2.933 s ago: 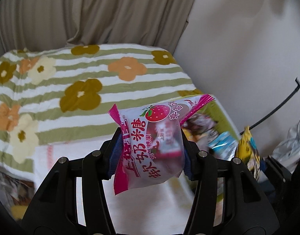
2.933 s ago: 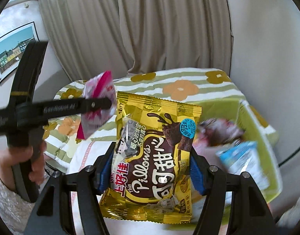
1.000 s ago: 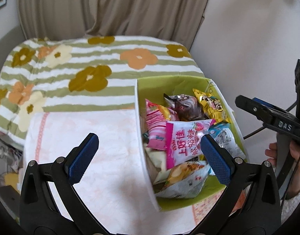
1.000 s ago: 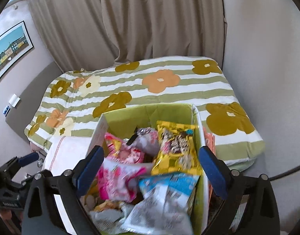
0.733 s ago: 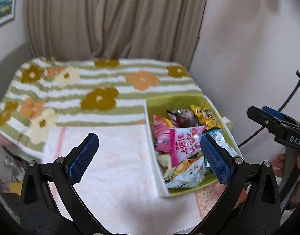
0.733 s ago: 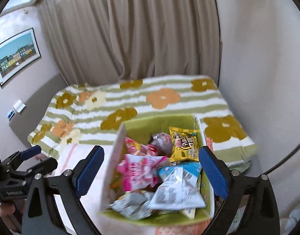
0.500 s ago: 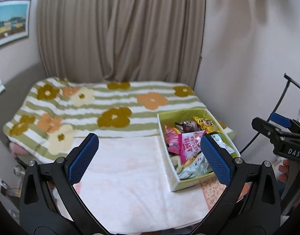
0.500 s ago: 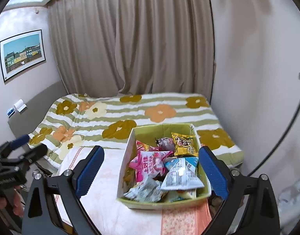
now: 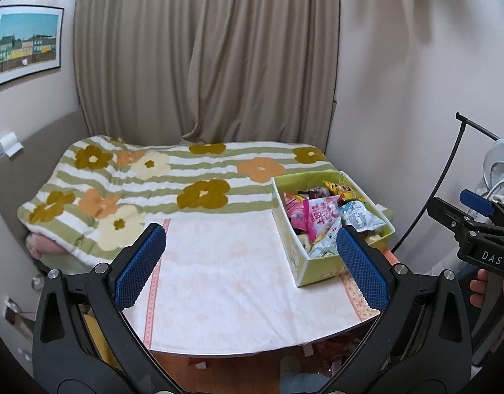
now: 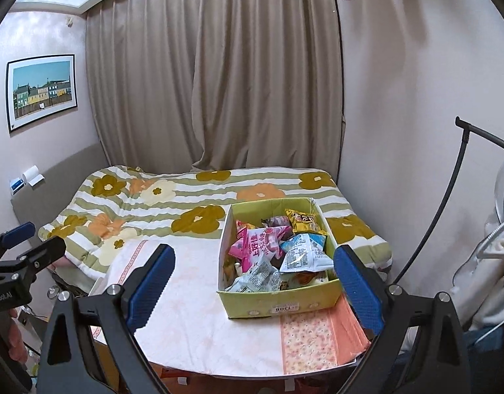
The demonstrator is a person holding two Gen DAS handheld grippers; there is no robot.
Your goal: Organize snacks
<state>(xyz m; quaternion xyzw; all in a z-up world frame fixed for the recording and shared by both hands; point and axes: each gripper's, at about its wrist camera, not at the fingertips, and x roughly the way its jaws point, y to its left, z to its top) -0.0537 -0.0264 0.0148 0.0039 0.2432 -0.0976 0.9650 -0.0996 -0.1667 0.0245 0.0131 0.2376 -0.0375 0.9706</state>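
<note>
A yellow-green cardboard box (image 9: 321,267) (image 10: 278,303) stands on the right part of a small table and holds several snack packets. A pink strawberry packet (image 9: 321,215) (image 10: 260,243) lies on top, with a yellow chocolate packet (image 10: 303,220) behind it. My left gripper (image 9: 252,262) is open and empty, held back above the table's near edge. My right gripper (image 10: 252,279) is open and empty, also held back from the box. Each gripper shows at the edge of the other's view.
The table carries a pale cloth (image 9: 225,279) (image 10: 193,302) with an orange patterned strip. A bed with a flowered, striped quilt (image 9: 173,184) lies behind it, then curtains. A black stand (image 10: 449,197) and white clothing (image 10: 495,262) are at the right.
Both grippers let go of their packets, which now lie in the box. Both have pulled back and up, so the box looks smaller and farther.
</note>
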